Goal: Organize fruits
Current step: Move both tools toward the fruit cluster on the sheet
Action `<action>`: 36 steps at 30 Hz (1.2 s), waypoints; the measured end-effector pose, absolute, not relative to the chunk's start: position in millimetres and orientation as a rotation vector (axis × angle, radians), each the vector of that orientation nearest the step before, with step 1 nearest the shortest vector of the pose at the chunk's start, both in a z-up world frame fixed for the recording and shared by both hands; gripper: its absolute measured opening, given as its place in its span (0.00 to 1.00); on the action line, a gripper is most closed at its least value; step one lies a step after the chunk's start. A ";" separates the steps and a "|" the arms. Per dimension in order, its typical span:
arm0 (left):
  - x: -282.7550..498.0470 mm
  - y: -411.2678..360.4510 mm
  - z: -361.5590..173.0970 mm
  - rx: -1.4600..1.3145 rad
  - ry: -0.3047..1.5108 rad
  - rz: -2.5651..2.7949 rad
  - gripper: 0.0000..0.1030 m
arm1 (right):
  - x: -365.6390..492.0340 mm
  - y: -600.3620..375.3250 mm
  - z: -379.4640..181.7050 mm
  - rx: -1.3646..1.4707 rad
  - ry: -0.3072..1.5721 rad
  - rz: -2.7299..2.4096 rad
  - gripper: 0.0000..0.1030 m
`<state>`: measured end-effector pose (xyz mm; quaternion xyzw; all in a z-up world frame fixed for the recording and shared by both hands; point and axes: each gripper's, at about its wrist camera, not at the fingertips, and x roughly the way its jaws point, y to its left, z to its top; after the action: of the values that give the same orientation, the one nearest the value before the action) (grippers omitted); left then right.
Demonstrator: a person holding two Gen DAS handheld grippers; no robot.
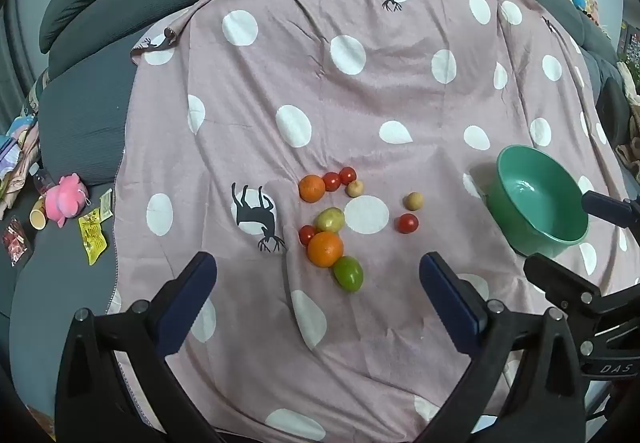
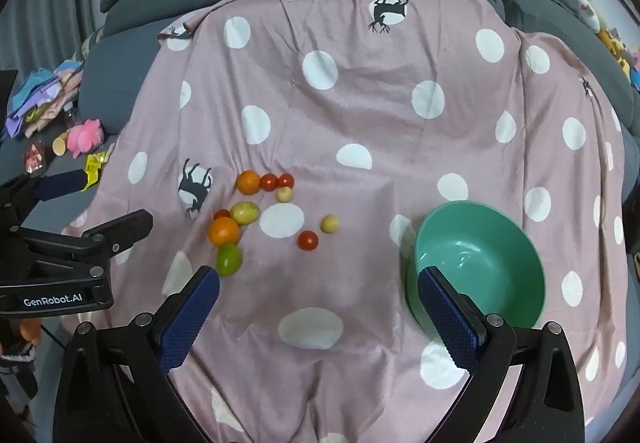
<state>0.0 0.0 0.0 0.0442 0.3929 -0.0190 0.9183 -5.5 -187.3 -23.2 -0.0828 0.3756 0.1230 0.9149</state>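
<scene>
Both claws, left claw [image 1: 318, 283] and right claw [image 2: 318, 295], stand fully open and empty above the blanket [image 1: 360, 103]. All fruit, including the near orange [image 1: 325, 249] and what is probably a lime [image 1: 349, 273], lies loose; the green bowl [image 2: 532, 267] holds nothing, so sorting has not begun. Bare blanket between fruit and bowl gives clear room.

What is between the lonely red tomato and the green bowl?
Nothing, just bare pink spotted blanket between the tomato and the green bowl, seen in the right wrist view.

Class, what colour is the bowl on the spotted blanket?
Green, a minty teal: the bowl shows best in the right wrist view.
</scene>
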 end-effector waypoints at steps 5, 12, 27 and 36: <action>3.2 -1.3 -1.6 0.089 0.812 -0.041 0.99 | -4.9 -187.3 -23.4 -0.166 0.773 0.256 0.97; 1.6 -0.6 -4.8 0.090 0.824 -0.047 0.99 | -3.5 -186.4 -24.7 -0.167 0.780 0.257 0.97; 1.7 -3.3 -9.2 0.094 0.824 -0.048 0.99 | -1.7 -184.5 -27.8 -0.167 0.793 0.267 0.97; 2.8 -2.3 -12.7 0.100 0.823 -0.047 0.99 | -1.4 -182.6 -29.6 -0.166 0.800 0.271 0.97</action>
<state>2.8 -2.3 -12.7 0.0486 0.3997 -0.0228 0.9151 -1.4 -182.6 -29.6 -0.0805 0.3879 0.1313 0.9087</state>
